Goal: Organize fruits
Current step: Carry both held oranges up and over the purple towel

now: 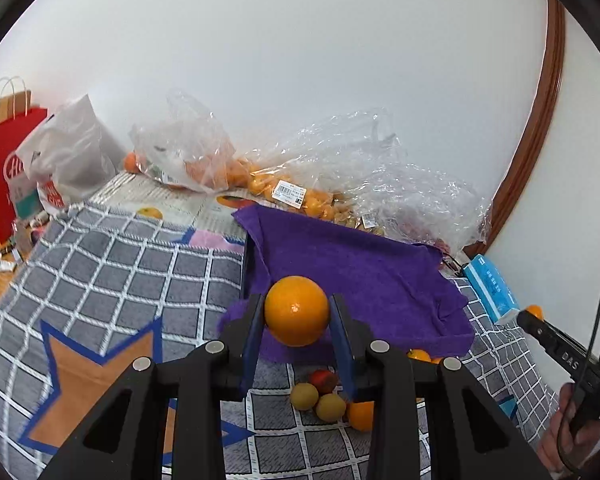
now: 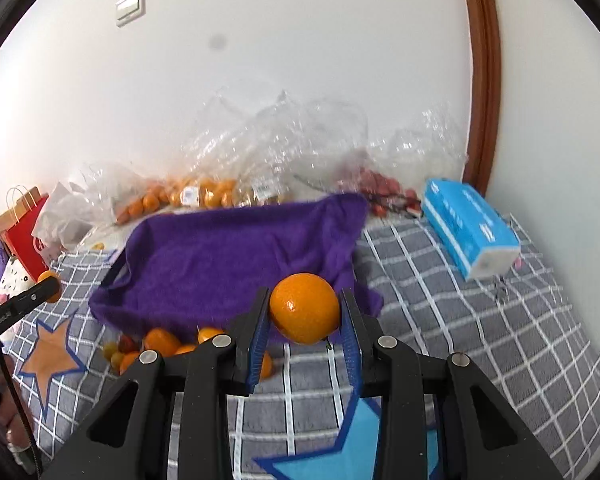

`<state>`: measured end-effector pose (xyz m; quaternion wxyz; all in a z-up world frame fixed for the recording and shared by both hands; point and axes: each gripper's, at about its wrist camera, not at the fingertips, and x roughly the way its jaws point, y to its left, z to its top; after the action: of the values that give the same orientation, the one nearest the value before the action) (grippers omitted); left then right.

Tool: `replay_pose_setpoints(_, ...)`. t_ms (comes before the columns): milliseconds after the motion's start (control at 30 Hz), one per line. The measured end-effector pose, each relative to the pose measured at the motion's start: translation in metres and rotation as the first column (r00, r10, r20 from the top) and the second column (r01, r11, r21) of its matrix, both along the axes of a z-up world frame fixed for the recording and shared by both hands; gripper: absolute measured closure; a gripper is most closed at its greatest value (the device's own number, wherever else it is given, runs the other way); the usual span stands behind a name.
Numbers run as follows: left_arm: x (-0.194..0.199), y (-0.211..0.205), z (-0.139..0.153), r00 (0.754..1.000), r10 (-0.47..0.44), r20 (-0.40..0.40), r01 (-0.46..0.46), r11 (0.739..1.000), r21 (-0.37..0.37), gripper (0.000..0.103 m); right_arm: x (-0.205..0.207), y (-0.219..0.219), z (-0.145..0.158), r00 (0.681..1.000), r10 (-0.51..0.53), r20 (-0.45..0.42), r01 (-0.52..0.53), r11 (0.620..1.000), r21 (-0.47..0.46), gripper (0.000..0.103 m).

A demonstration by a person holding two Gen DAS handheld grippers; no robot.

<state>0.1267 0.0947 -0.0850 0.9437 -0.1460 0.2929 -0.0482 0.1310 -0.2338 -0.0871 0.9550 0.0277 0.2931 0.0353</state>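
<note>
In the left wrist view my left gripper [image 1: 297, 303] is shut on a round orange [image 1: 297, 314], held above the near edge of a purple towel [image 1: 360, 256] draped over a dark tray. In the right wrist view my right gripper [image 2: 305, 296] is shut on a second orange [image 2: 305, 310], raised in front of the same purple towel [image 2: 228, 248]. Loose small fruits [image 1: 320, 396] lie on the checked blanket below the towel's front edge; this fruit pile [image 2: 156, 344] holds oranges, yellow-green ones and a red one. Each gripper shows at the edge of the other's view.
Clear plastic bags of oranges [image 1: 284, 192] and red fruit [image 2: 384, 188] lie along the white wall behind the towel. A blue tissue pack [image 2: 472, 228] sits to the right. A red paper bag [image 1: 4, 168] and a white plastic bag [image 1: 68, 152] stand at the left.
</note>
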Motion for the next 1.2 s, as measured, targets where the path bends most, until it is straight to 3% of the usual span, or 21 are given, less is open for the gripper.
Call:
replay_pose_setpoints(300, 0.047, -0.001, 0.021, 1.0, 0.013, -0.01, -0.013, 1.0, -0.017, 0.072, 0.047, 0.02, 0.017, 0.998, 0.067, -0.008, -0.067, 0.996, 0.052, 0.07)
replay_pose_setpoints(533, 0.098, -0.015, 0.01, 0.999, 0.001, -0.032, -0.002, 0.999, -0.044, 0.072, 0.084, 0.034, 0.022, 0.997, 0.077, 0.005, -0.077, 0.996, 0.042, 0.07)
replay_pose_setpoints(800, 0.114, -0.02, -0.031, 0.998, -0.013, -0.066, 0.012, 1.0, -0.021, 0.072, 0.118, 0.041, -0.024, 0.994, 0.091, -0.062, -0.089, 0.995, 0.032, 0.07)
replay_pose_setpoints(1200, 0.125, -0.024, -0.048, 0.996, -0.012, -0.087, 0.01, 1.0, -0.024, 0.072, 0.129, 0.017, -0.048, 0.995, 0.046, -0.086, -0.04, 0.997, 0.072, 0.07)
